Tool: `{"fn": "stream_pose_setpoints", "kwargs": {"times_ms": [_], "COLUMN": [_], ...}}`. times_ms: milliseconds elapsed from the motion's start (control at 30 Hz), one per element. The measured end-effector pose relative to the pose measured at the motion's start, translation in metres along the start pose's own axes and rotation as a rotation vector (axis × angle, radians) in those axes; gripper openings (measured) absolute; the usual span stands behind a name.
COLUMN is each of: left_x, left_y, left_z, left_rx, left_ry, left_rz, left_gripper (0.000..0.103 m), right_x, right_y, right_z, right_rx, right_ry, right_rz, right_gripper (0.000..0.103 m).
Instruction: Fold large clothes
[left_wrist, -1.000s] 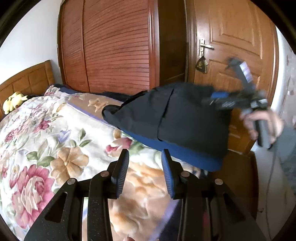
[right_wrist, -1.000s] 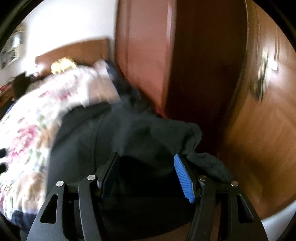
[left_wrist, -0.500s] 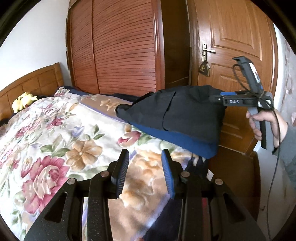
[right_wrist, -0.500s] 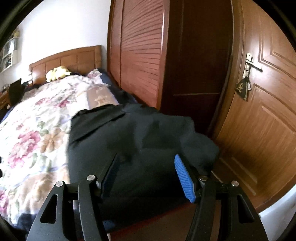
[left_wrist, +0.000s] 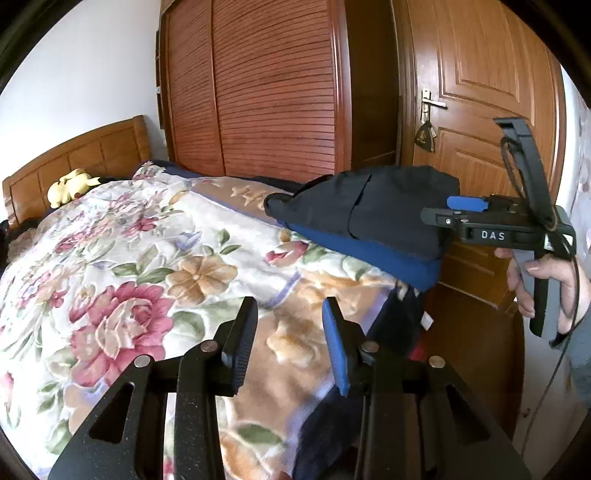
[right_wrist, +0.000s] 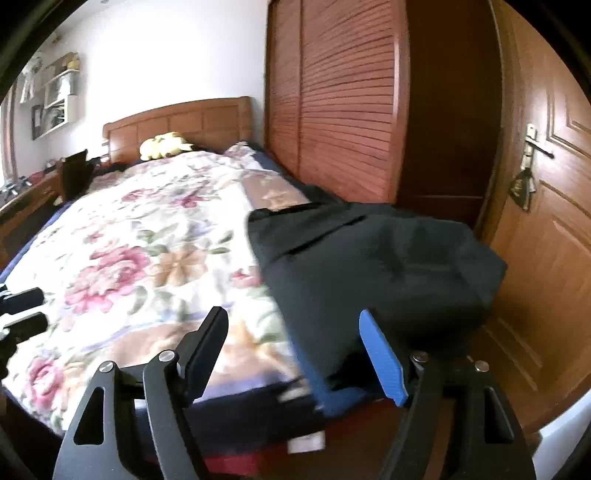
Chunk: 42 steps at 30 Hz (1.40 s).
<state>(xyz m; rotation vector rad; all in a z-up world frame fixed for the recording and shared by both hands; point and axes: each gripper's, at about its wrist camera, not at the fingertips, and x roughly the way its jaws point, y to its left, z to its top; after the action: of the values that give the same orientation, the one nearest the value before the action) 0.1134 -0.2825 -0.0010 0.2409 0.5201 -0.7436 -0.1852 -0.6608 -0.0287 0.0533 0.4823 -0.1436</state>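
A folded dark garment with a blue lining edge (left_wrist: 369, 218) lies on the right corner of the bed and overhangs its foot edge; it also shows in the right wrist view (right_wrist: 369, 266). My right gripper (right_wrist: 291, 339) is open, just in front of the garment's near edge, holding nothing; in the left wrist view it (left_wrist: 439, 218) sits at the garment's right end. My left gripper (left_wrist: 290, 325) is open and empty above the floral blanket (left_wrist: 129, 266), left of the garment.
The bed's wooden headboard (left_wrist: 77, 155) and a yellow plush toy (left_wrist: 70, 184) are at the far end. A slatted wardrobe (left_wrist: 277, 92) and a wooden door (left_wrist: 480, 110) stand close behind the garment. A side table (right_wrist: 33, 199) is left of the bed.
The right gripper has let go of the garment and drawn back from it. The garment has dropped from the air onto the bed corner. The left gripper stayed open.
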Motion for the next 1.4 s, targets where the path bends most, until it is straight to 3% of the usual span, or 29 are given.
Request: {"fn": "stream_pose_setpoints", "kwargs": {"times_ms": [400,567,1000,1200,1400], "left_x": [-0.037,-0.059,-0.117,-0.153,-0.186], "left_y": [0.042,0.066,0.135,0.152,0.161], "left_z": [-0.039,-0.059,-0.122,-0.142,-0.141], "left_rx": [-0.118,-0.140,-0.301,-0.347,-0.381], "left_ry": [0.038,0.031,0.067,0.044,-0.017], "left_rz": [0.086,0.230,0.413,0.491,0.537], "left_gripper": [0.037,0.037,0.037,0.037,0.037], "right_x": [0.003,0.016,0.022,0.017,0.010], "right_y": [0.067,0.094,0.170,0.196,0.205], "right_z": [-0.019,-0.023,-0.030,-0.031,-0.022], "right_rx": [-0.041,-0.064,-0.116,-0.152,-0.170], "right_ry": [-0.005,0.014,0.030,0.017,-0.034], "right_rz": [0.158,0.230,0.385,0.427,0.454], "right_gripper": [0.077,0.079,0.083,0.083,0.083]}}
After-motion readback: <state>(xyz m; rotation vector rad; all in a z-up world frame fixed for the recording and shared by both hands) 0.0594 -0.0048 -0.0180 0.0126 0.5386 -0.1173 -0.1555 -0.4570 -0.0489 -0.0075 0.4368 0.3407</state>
